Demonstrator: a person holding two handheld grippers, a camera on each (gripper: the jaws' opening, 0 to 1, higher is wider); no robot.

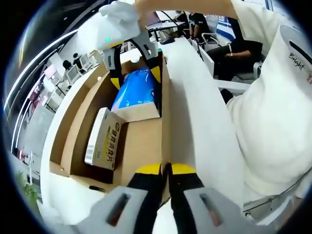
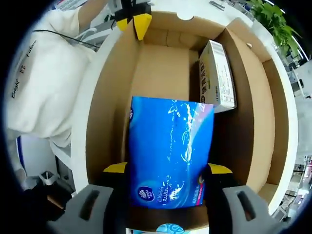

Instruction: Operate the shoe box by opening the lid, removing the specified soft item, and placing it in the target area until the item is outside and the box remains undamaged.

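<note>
In the right gripper view, the right gripper [image 2: 165,170] is reaching down into an open cardboard shoe box [image 2: 105,97], and its two yellow-tipped jaws are spread wide on either side of a blue plastic tissue pack [image 2: 170,151]. The pack is sitting between the jaws, its sides against the yellow pads, and it is covering most of the box floor beneath it. Its lower edge is partly cut off by the gripper body, and the small print on its label is too fine to read. Beside the pack, nearer the far wall, a small white-and-cream carton [image 2: 217,78] is lying on its side inside the box.

In the left gripper view, the left gripper [image 1: 165,170] is pressing its jaws close together on the near wall of the shoe box [image 1: 63,136] (only a thin dark gap is showing, so the grip itself is hard to make out). Farther in, the right gripper [image 1: 134,73] is straddling the tissue pack [image 1: 136,90]. The small carton [image 1: 102,139] is lying near it. The white lid [image 1: 195,112] is standing open, and a person's white sleeve [image 1: 273,107] is hiding what lies behind.
</note>
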